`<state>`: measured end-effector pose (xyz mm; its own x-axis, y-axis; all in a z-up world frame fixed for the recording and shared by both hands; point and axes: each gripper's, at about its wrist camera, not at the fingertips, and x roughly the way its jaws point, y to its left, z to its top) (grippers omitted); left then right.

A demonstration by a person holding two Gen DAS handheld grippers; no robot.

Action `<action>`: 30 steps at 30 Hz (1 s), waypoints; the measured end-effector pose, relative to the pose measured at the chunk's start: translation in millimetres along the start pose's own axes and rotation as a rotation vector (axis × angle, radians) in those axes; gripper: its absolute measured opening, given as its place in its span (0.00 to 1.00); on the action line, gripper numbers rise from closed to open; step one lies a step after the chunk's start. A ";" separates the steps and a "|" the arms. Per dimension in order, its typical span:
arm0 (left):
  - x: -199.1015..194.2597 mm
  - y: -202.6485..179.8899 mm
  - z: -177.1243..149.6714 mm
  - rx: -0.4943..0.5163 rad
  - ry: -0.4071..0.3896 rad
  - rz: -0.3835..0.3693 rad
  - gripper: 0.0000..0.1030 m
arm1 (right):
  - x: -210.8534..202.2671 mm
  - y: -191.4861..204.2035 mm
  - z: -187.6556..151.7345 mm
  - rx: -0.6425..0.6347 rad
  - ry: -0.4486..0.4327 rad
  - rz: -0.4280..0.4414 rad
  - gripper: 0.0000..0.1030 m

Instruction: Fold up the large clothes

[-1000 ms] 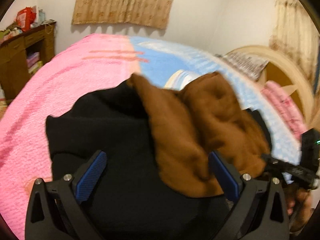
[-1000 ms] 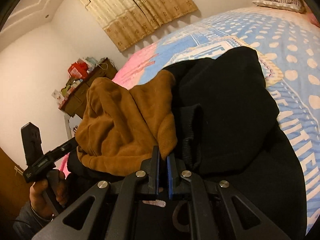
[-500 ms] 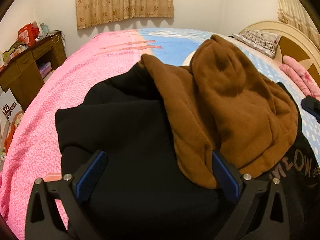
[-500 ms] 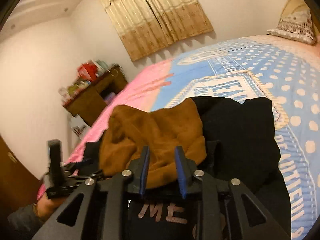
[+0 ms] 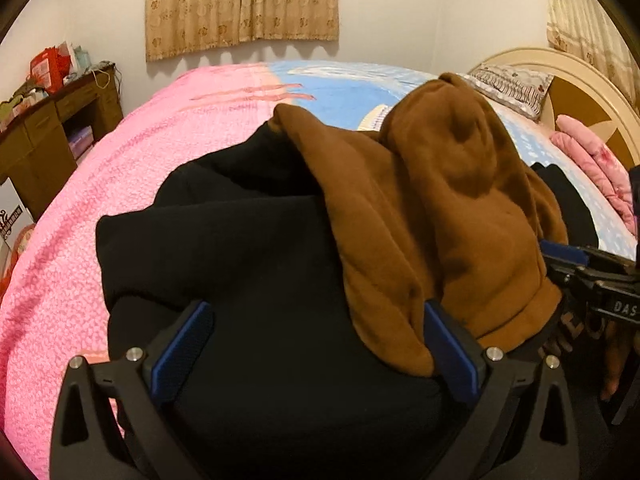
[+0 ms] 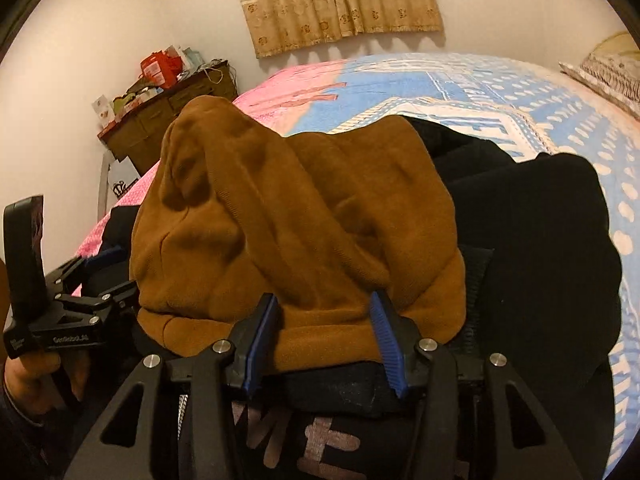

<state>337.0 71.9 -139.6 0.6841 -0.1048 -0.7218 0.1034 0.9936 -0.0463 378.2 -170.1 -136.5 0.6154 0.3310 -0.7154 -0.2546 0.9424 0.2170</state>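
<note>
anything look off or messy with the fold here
Yes: the brown hood sits bunched and rumpled on top of the black hoodie rather than flat, with deep creases. Both claws, left and right, are open, holding nothing.

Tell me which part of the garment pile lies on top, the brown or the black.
The brown hood lies on top, heaped across the black sweatshirt with pale lettering, which spreads flat on the bed beneath it.

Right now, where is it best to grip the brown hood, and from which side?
Probably the brown hood by its near hem band, approached from the front with the right gripper: that edge lies flat on the black hoodie, between the open jaws.
</note>
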 end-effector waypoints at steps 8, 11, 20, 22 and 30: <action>-84.1 13.6 9.8 -0.032 -0.194 0.010 1.00 | -41.6 -5.7 -0.7 0.078 -0.064 0.080 0.50; -130.2 24.4 11.5 -0.031 -0.403 0.117 1.00 | -69.4 -10.0 -8.4 0.126 -0.094 0.085 0.53; -140.9 56.3 30.2 -0.051 -0.773 0.614 1.00 | -129.5 20.6 -37.4 0.094 -0.136 0.163 0.53; -140.3 75.7 34.4 -0.103 -0.713 0.566 1.00 | -141.3 26.5 -47.0 0.051 -0.132 0.189 0.53; -188.3 110.9 -11.5 -0.389 -0.480 0.182 1.00 | -172.1 5.9 -107.2 -0.019 -0.064 0.161 0.54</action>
<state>211.3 202.3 -16.8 0.9222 0.1491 -0.3568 -0.2527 0.9308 -0.2641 190.8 -226.7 -83.3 0.6116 0.4802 -0.6289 -0.3669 0.8763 0.3122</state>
